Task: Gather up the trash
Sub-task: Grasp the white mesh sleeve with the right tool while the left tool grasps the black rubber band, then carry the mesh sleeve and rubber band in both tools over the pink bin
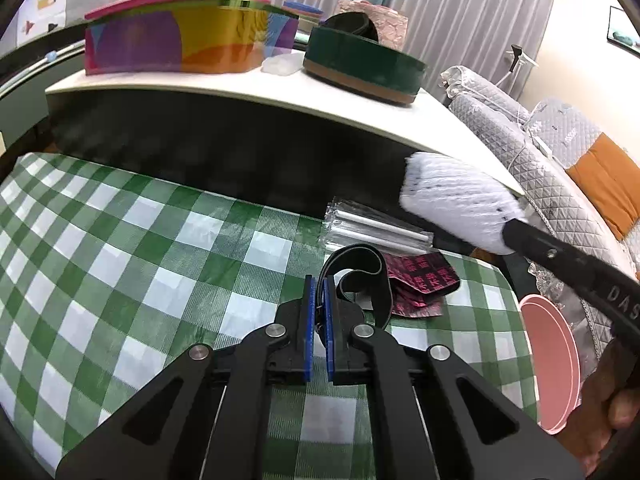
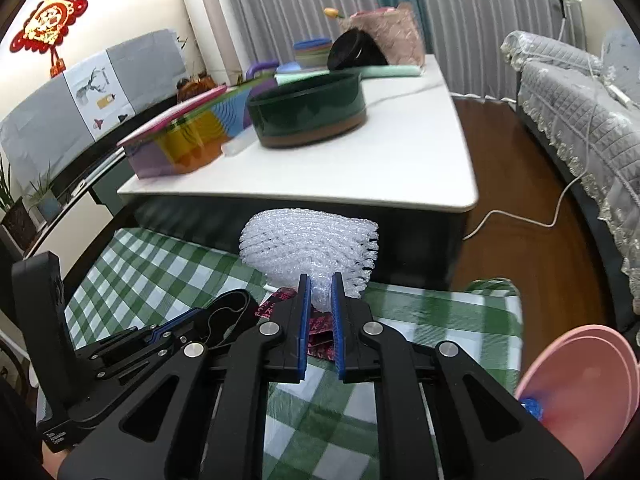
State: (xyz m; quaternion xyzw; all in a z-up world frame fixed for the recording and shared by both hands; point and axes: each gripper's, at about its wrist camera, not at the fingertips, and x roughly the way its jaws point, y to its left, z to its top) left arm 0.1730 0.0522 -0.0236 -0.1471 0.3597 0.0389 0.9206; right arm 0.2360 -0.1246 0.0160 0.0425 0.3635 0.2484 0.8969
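Your right gripper [image 2: 320, 280] pinches light, crushable bubble wrap [image 2: 308, 248] by its edge; your left gripper [image 1: 318, 282] clamps a floppy black strap [image 1: 360, 276].

Glossy checked tablecloth [image 1: 120, 248] — clear bubble wrap [image 2: 312, 248], matt black strap [image 1: 360, 272].

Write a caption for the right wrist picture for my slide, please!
Right gripper pinches bubble wrap above the checked cloth, pink bin nearby.
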